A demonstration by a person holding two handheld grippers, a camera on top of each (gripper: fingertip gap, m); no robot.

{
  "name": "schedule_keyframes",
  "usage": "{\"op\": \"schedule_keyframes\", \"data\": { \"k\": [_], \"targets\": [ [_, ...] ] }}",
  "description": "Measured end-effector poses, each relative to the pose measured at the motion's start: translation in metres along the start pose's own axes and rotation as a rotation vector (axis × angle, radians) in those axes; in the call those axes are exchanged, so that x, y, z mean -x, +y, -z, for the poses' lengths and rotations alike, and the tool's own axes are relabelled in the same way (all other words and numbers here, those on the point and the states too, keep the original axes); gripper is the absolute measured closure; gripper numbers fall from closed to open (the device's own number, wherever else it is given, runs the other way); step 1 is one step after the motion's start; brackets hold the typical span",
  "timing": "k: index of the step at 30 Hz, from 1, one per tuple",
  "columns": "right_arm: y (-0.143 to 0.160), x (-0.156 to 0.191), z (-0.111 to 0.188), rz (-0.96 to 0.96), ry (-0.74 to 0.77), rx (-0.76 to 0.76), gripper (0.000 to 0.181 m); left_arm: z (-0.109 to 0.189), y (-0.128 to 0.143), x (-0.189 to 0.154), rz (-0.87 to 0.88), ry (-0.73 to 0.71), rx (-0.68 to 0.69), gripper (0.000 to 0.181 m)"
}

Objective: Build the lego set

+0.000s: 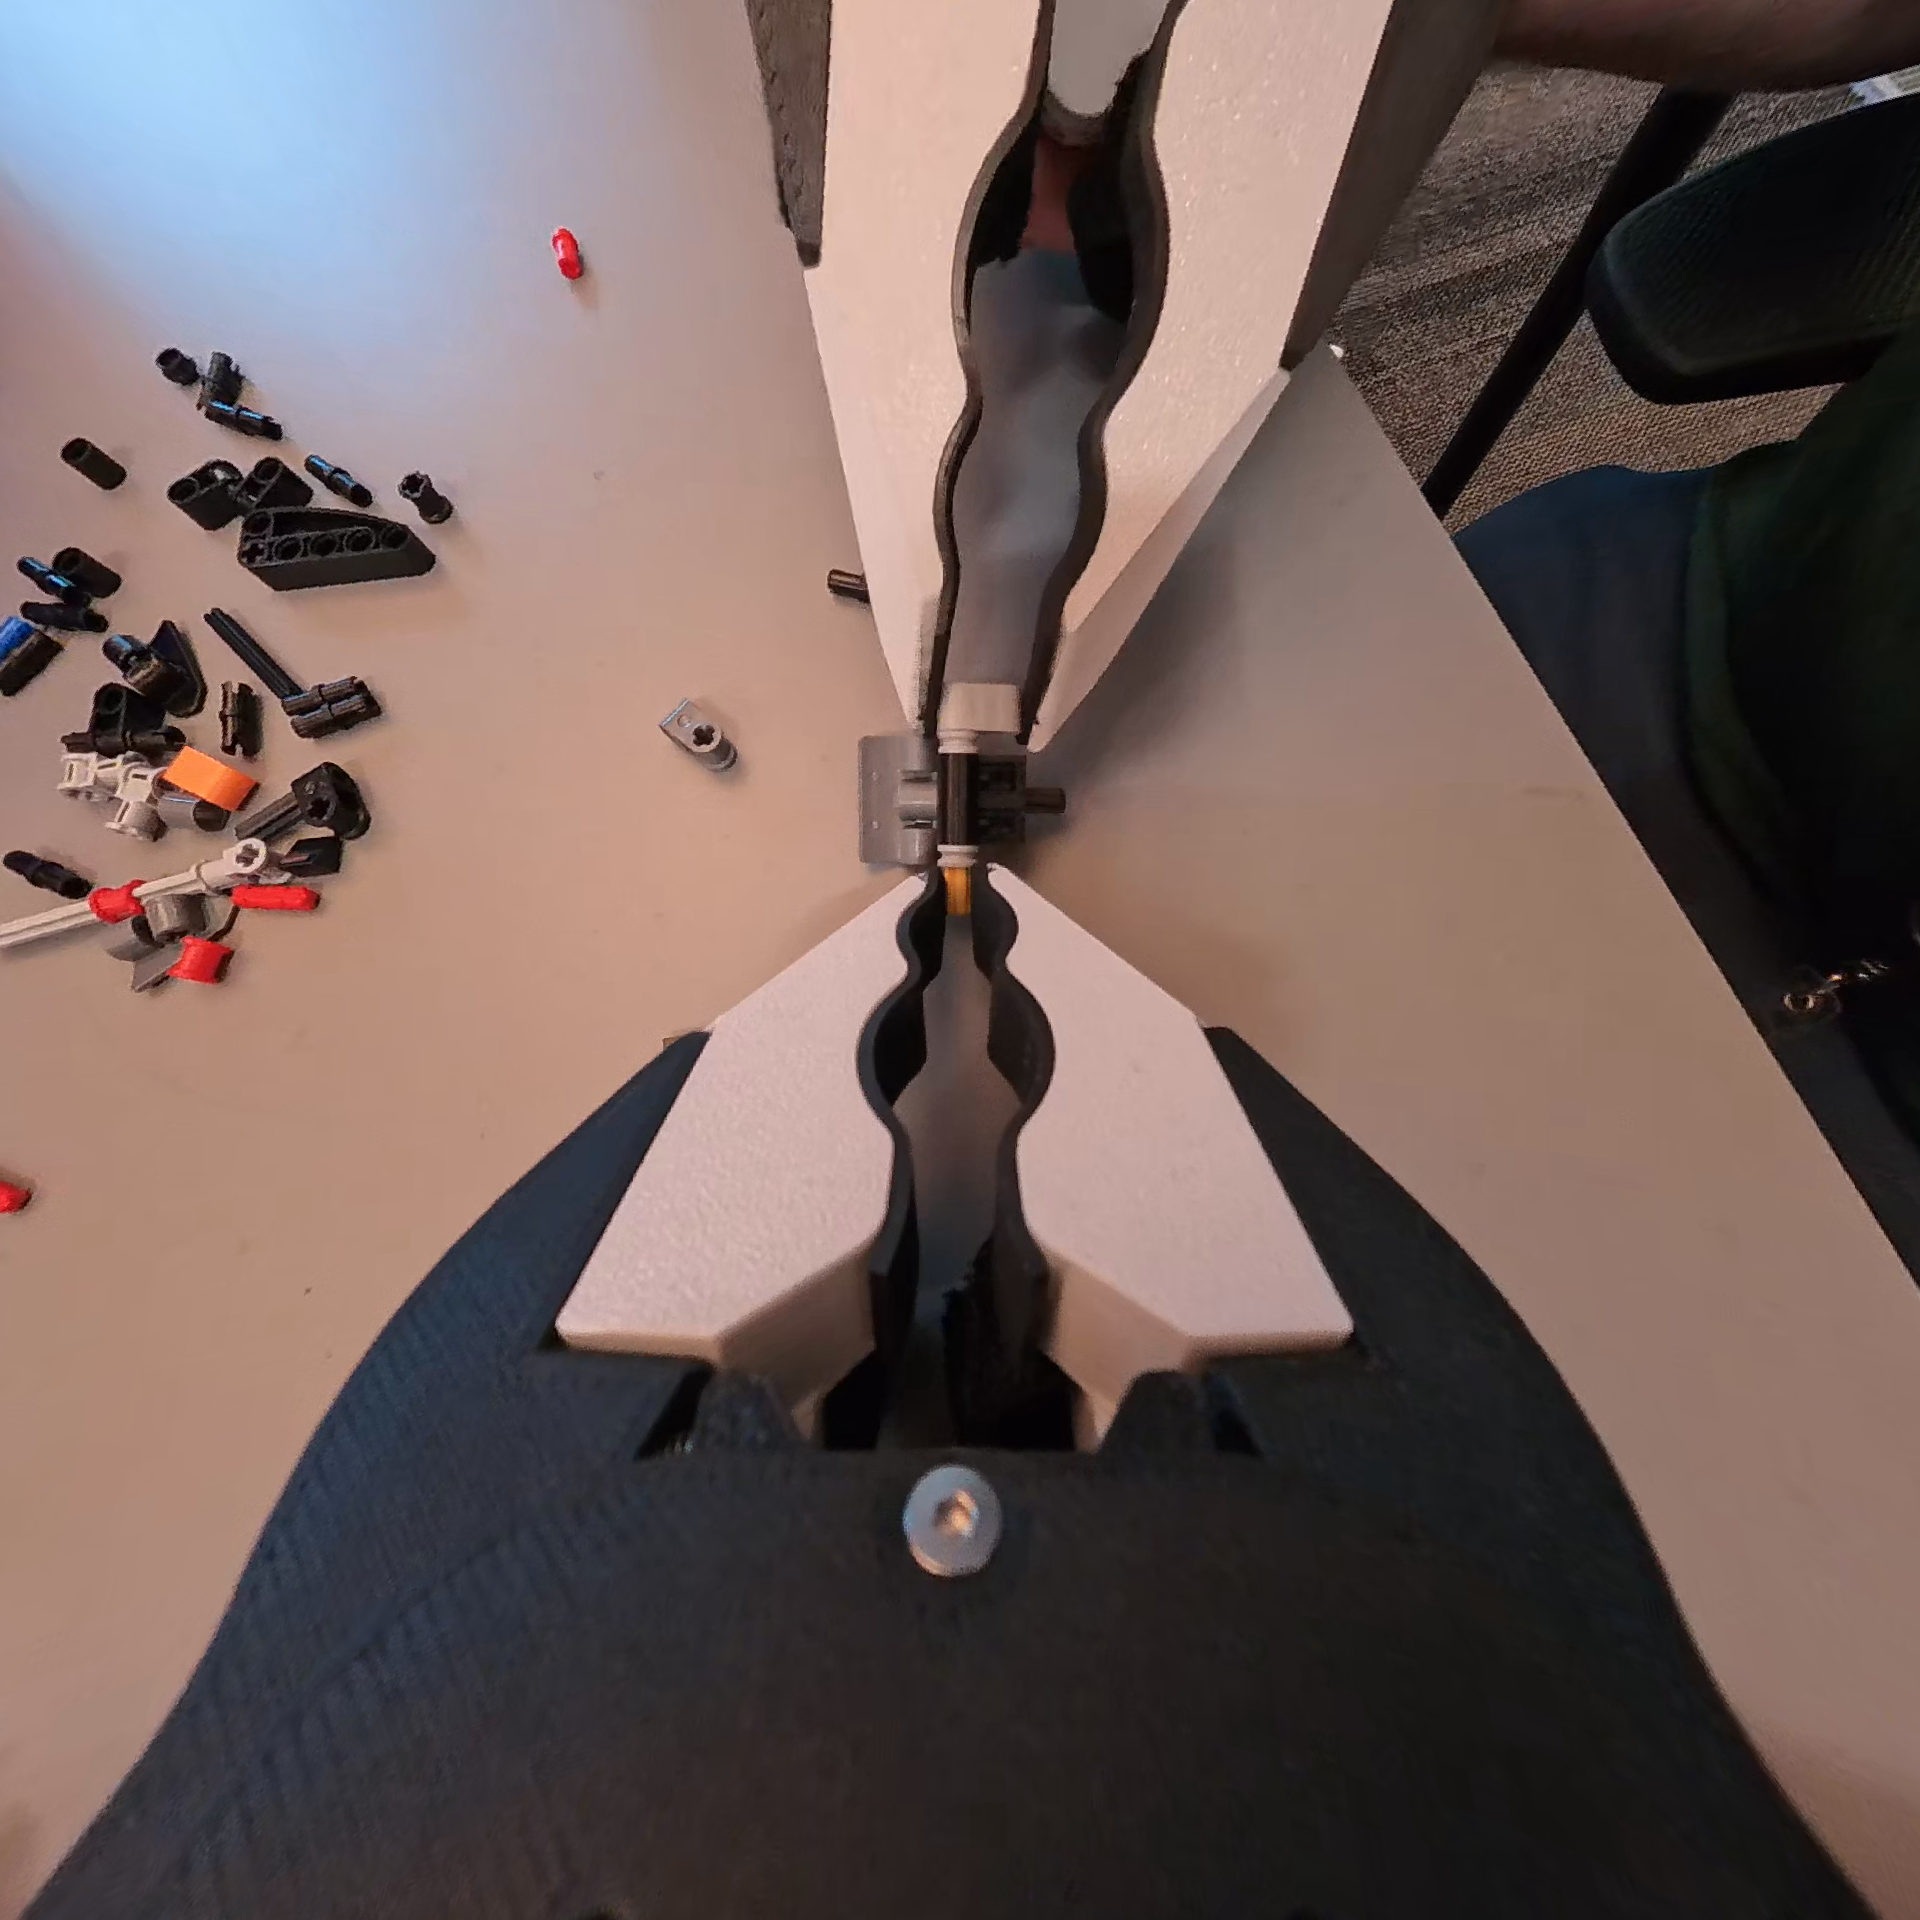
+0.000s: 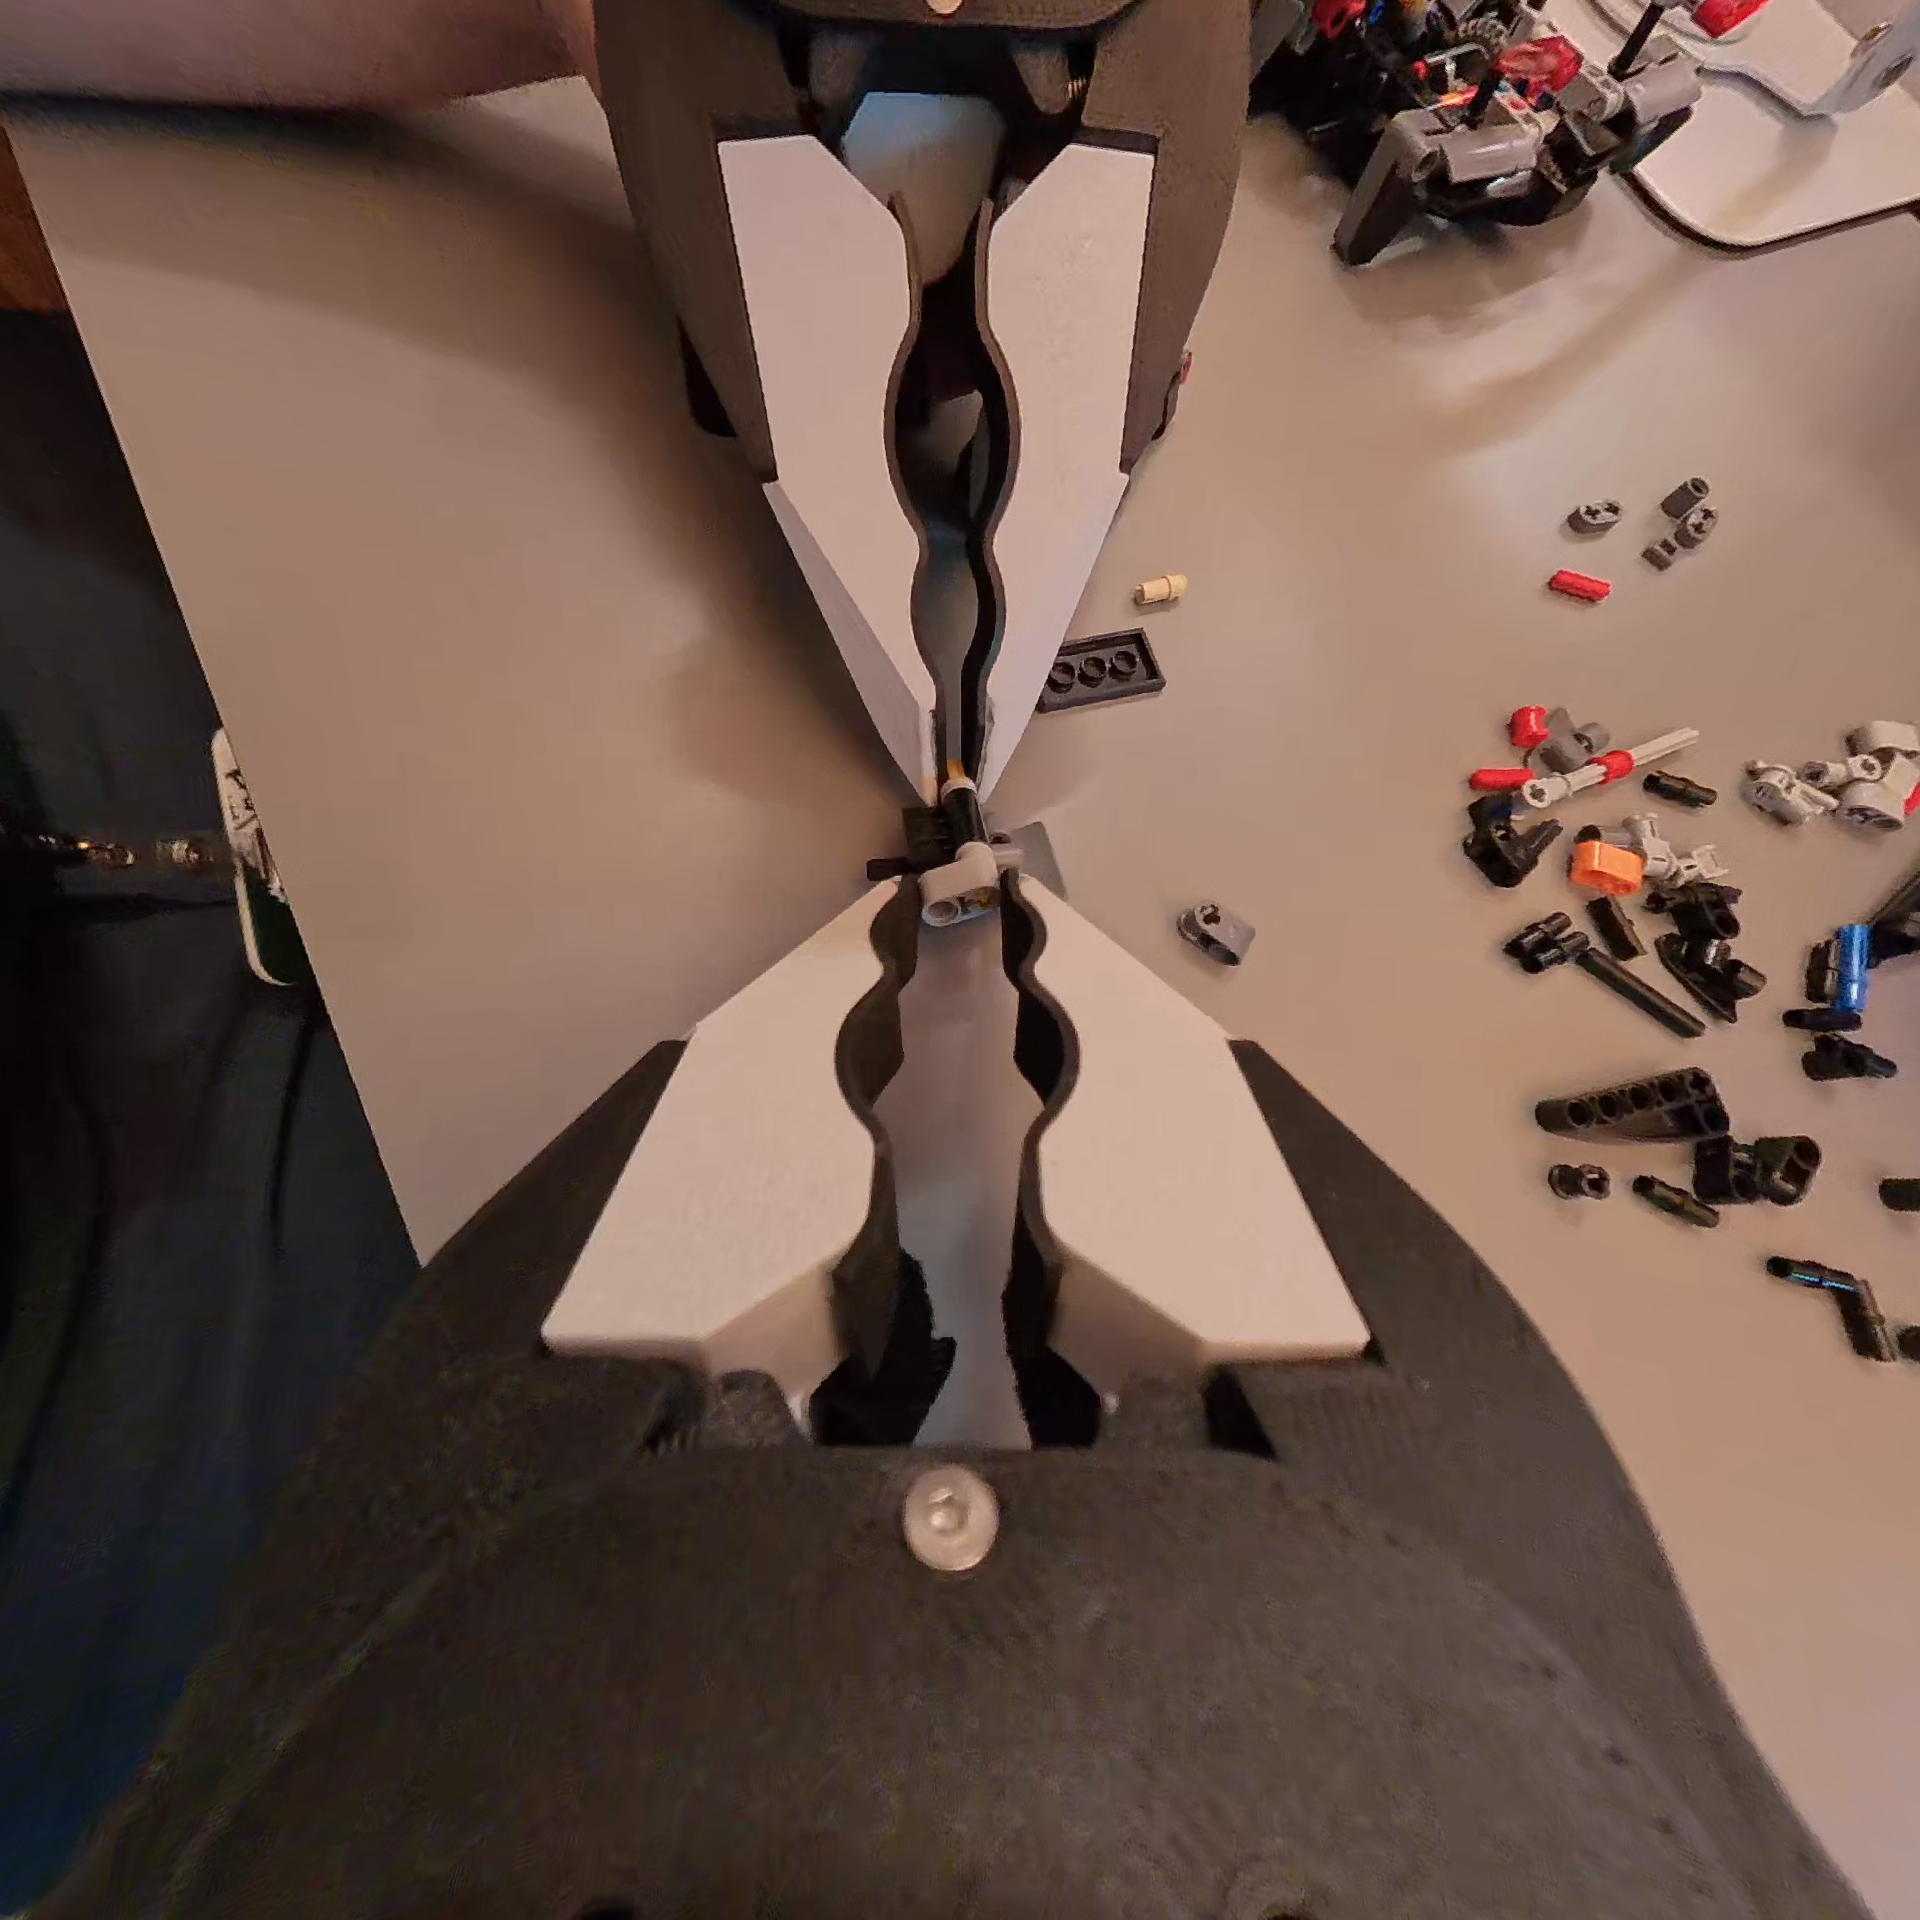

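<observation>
The small lego assembly [image 1: 951, 798], made of black and grey pieces on a thin axle, is held in the air above the table [image 1: 623, 644] edge, between the two grippers that meet tip to tip. The left gripper [image 1: 958, 891] has its fingers pressed nearly together on the yellow end of the axle, at the 6 o'clock side of the assembly in the left wrist view. The right gripper [image 2: 961, 899] pinches the light grey connector [image 2: 958, 883] at the opposite end, at 12 o'clock in that same view. I judge the step to be pushing or seating this connector on the axle. The risk is that both grips are very small and sit only at the tips: if the two grippers are not on one line, the axle can bend out, twist, or jump from the fingers and fall over the table edge toward the person's lap. Too strong a push could also move the black pieces along the axle. Both grippers point straight at each other, held level and close, each one steady above the table. The loose parts pile [image 1: 208, 665] lies at 9 o'clock in the left wrist view, well apart, and a partly built model [image 2: 1507, 135] stands at 1 o'clock in the right wrist view.
</observation>
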State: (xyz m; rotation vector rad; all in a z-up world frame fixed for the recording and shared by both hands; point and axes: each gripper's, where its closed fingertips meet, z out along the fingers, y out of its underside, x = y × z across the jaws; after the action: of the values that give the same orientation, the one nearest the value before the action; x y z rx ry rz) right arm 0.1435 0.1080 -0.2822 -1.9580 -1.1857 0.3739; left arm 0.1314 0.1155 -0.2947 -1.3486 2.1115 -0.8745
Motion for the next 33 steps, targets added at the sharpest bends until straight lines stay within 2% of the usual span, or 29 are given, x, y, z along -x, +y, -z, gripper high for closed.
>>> {"op": "schedule_keyframes", "data": {
  "k": [10, 18, 23, 33],
  "targets": [
    [0.010, 0.000, -0.002, -0.189, -0.116, 0.012, 0.167, 0.001, -0.001, -0.002, 0.001, 0.011, -0.012, 0.179],
    [0.011, -0.014, -0.005, -0.127, -0.082, 0.071, 0.172, -0.001, -0.001, -0.013, -0.008, 0.052, 0.009, 0.178],
    [0.006, -0.025, -0.005, -0.120, -0.046, 0.079, 0.169, 0.000, -0.001, -0.013, -0.004, 0.052, 0.008, 0.181],
    [0.008, 0.000, 0.008, -0.206, -0.084, 0.042, 0.163, 0.016, -0.005, 0.003, 0.018, -0.021, -0.040, 0.176]
  ]
}}
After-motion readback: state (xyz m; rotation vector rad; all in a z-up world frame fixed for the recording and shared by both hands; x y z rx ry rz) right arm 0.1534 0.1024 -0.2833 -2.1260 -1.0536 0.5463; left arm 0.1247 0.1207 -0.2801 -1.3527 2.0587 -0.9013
